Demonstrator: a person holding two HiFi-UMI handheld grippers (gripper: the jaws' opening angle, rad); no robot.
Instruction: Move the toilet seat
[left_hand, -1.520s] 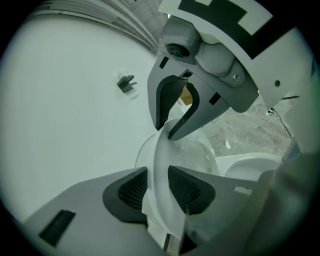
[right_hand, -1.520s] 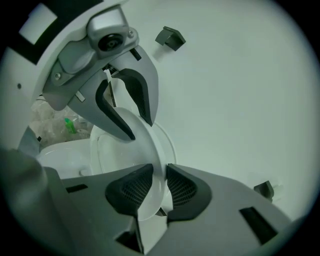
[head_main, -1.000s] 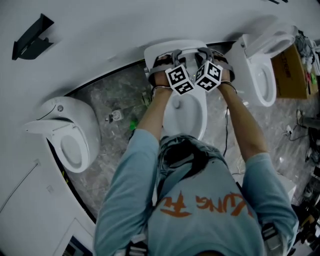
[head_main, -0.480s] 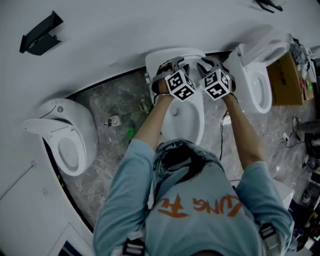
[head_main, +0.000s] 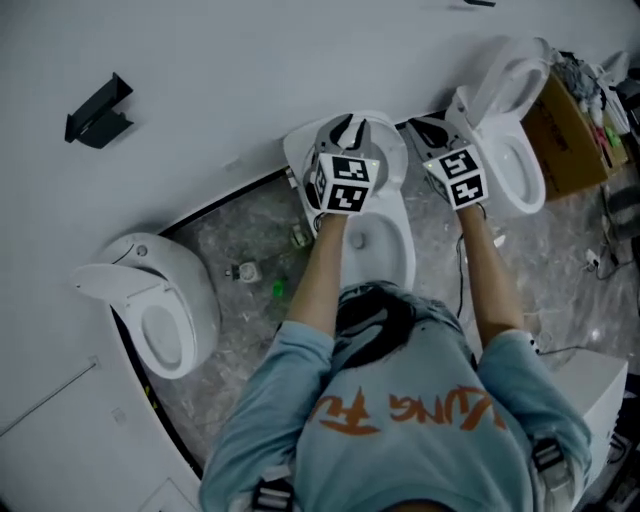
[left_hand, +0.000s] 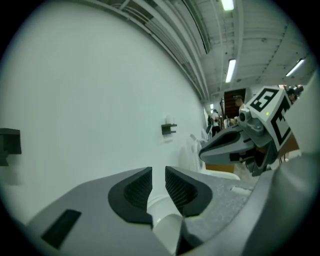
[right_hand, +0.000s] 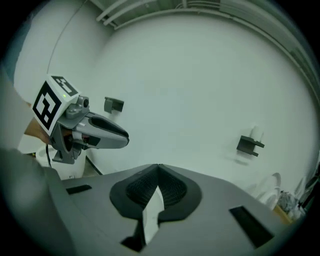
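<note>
At the back of the middle toilet, the toilet seat is mostly hidden
Left tongs cover its white curve, tilt unclear; their jaws, just closing, keep a slim empty gap. Right tongs are pressed together, holding nothing.

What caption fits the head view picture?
Person holds left gripper over the middle toilet of three, right gripper beside it.
</note>
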